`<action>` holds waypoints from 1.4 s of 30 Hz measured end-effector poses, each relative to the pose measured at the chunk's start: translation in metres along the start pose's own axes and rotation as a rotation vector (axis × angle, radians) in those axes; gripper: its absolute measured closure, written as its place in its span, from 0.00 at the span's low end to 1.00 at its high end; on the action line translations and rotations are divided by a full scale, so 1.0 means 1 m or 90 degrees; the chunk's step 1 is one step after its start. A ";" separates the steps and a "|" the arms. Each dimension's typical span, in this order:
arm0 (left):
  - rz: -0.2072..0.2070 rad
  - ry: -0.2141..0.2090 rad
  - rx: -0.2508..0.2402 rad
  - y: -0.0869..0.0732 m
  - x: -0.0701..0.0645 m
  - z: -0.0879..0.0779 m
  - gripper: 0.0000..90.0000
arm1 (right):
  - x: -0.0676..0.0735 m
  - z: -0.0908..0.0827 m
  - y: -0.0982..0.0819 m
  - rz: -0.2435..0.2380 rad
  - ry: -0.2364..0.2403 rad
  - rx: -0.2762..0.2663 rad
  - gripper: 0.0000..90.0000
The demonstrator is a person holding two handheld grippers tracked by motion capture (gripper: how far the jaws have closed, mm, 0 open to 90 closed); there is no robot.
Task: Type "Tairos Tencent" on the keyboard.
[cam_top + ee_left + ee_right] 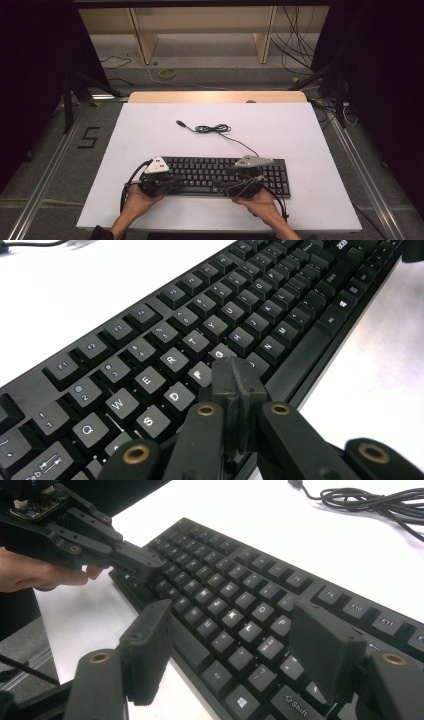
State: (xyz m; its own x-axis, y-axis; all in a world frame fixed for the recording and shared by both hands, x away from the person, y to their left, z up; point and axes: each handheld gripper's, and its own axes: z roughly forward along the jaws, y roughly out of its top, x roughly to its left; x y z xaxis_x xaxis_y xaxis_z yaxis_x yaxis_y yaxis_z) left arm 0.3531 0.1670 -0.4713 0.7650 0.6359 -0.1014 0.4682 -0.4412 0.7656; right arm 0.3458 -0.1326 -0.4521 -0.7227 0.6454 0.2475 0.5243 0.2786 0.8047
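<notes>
A black keyboard is laid flat on the white worktop near its front edge, its long axis run left to right across the person's front, with its cable led off toward the back. The left tongs are seen clenched with nothing between them, the tips poised over the left-hand letter keys and slanted forward and down from the left hand. The right tongs are seen spread wide and released above the keyboard's right-hand keys, likewise slanted forward and down.

White tabletop, pale wood edge at far side. Grey floor marked "5". Wooden shelf frame beyond, loose cables, dark surroundings.
</notes>
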 end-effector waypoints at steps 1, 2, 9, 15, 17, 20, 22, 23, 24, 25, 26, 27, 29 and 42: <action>0.002 -0.001 0.003 0.000 0.000 0.000 0.99 | 0.000 0.000 0.000 -0.001 -0.001 0.001 0.39; 0.002 0.001 0.008 0.000 0.000 0.001 0.99 | 0.000 -0.001 -0.001 -0.001 -0.001 0.001 0.39; 0.002 0.022 0.043 -0.002 0.001 0.008 0.99 | 0.000 -0.002 -0.002 -0.001 0.003 0.002 0.39; 0.002 0.029 0.045 -0.004 -0.001 0.008 0.99 | 0.000 -0.003 -0.001 -0.002 0.009 0.002 0.39; -0.016 0.030 0.034 -0.004 -0.001 0.007 0.93 | 0.000 -0.003 0.000 -0.003 0.010 0.000 0.39; -0.050 0.010 0.003 -0.002 0.004 0.002 0.79 | 0.000 -0.003 0.000 0.001 0.014 -0.001 0.39; -0.062 0.010 -0.015 -0.001 0.006 -0.001 0.74 | 0.000 -0.003 0.000 0.004 0.017 0.001 0.39; -0.068 0.007 -0.023 -0.001 0.007 -0.002 0.72 | -0.001 -0.002 0.000 0.005 0.019 0.001 0.39; -0.068 0.006 -0.026 0.000 0.008 -0.003 0.71 | -0.001 -0.002 -0.001 0.005 0.019 0.002 0.39; -0.071 0.008 -0.031 0.000 0.008 -0.002 0.70 | -0.001 -0.002 -0.001 0.003 0.019 0.003 0.39; -0.074 0.008 -0.030 0.000 0.008 -0.002 0.68 | -0.001 -0.002 -0.001 0.004 0.018 0.003 0.39; -0.076 0.007 -0.030 0.001 0.009 -0.002 0.66 | -0.001 -0.002 -0.001 0.006 0.018 0.004 0.39; -0.079 0.005 -0.036 0.002 0.009 -0.001 0.63 | -0.001 -0.003 -0.001 0.005 0.017 0.002 0.39; -0.106 0.015 -0.063 0.006 0.014 -0.002 0.43 | -0.002 -0.004 -0.003 0.006 0.015 0.002 0.38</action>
State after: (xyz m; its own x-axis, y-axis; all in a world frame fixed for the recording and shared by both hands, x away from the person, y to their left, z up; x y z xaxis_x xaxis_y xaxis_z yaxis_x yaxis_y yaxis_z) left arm 0.3662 0.1747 -0.4664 0.6690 0.7106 -0.2179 0.5411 -0.2646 0.7982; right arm 0.3439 -0.1372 -0.4526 -0.7276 0.6314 0.2682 0.5334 0.2747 0.8000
